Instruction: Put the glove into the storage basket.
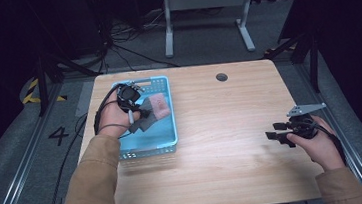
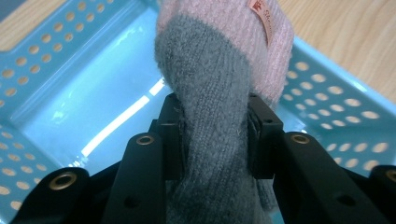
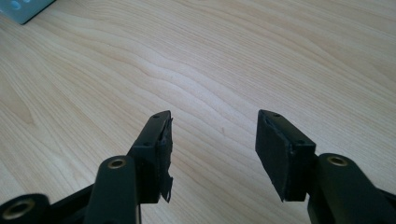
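Observation:
A grey and pink knitted sock (image 2: pixel 219 93) hangs between the jaws of my left gripper (image 2: pixel 214 135), which is shut on its grey part. In the high view the sock (image 1: pixel 155 108) is held over the light blue perforated basket (image 1: pixel 168 136) at the table's left, with the left gripper (image 1: pixel 137 113) above the basket's middle. My right gripper (image 1: pixel 276 138) rests near the table's right edge, jaws open and pointing left. In the right gripper view the gripper (image 3: pixel 212 154) has bare wood between its jaws.
The wooden table (image 1: pixel 221 128) has a round cable hole (image 1: pixel 222 77) at the back. A corner of the basket (image 3: pixel 23 8) shows in the right gripper view. Beyond the table stand a white desk frame (image 1: pixel 205 14) and floor cables.

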A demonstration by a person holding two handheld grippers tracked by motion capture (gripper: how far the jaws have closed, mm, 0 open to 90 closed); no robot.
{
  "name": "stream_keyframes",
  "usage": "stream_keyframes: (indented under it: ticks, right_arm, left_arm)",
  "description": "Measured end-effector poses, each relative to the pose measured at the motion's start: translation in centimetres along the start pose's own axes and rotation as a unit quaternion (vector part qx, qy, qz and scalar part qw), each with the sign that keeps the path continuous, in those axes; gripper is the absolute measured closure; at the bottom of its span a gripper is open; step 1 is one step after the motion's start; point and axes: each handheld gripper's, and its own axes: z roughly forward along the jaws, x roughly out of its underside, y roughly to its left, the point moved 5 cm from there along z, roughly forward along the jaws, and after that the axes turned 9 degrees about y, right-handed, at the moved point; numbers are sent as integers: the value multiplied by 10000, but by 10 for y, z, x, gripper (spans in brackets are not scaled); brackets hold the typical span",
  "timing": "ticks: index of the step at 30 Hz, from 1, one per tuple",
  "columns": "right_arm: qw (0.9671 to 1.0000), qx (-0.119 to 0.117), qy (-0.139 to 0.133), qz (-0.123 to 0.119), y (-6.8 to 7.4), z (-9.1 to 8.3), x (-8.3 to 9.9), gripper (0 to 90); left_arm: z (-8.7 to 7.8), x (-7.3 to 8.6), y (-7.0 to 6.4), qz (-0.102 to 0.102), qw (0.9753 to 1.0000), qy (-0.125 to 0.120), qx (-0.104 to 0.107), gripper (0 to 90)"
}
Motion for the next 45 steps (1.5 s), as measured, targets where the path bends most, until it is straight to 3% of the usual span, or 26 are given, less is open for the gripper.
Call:
stream_keyframes:
  ticks: [11, 21, 35, 42, 45]
  right_arm:
    - [10000, 45, 58, 62, -1, -1, 8, 467]
    - [10000, 29, 44, 36, 1, 0, 8, 464]
    - [10000, 9, 48, 19, 1, 1, 7, 458]
    - [10000, -23, 73, -5, 2, 3, 7, 456]
    - [10000, -25, 77, -15, 3, 4, 7, 455]
  left_arm:
    - [24, 4, 11, 4, 9998, 179, 113, 651]
    - [40, 2, 13, 51, 9992, 390, 87, 649]
    - [61, 2, 20, -167, 9987, 452, 147, 640]
    - [70, -2, 24, -177, 9983, 551, -103, 623]
    - [71, -4, 25, -173, 9983, 509, -212, 572]
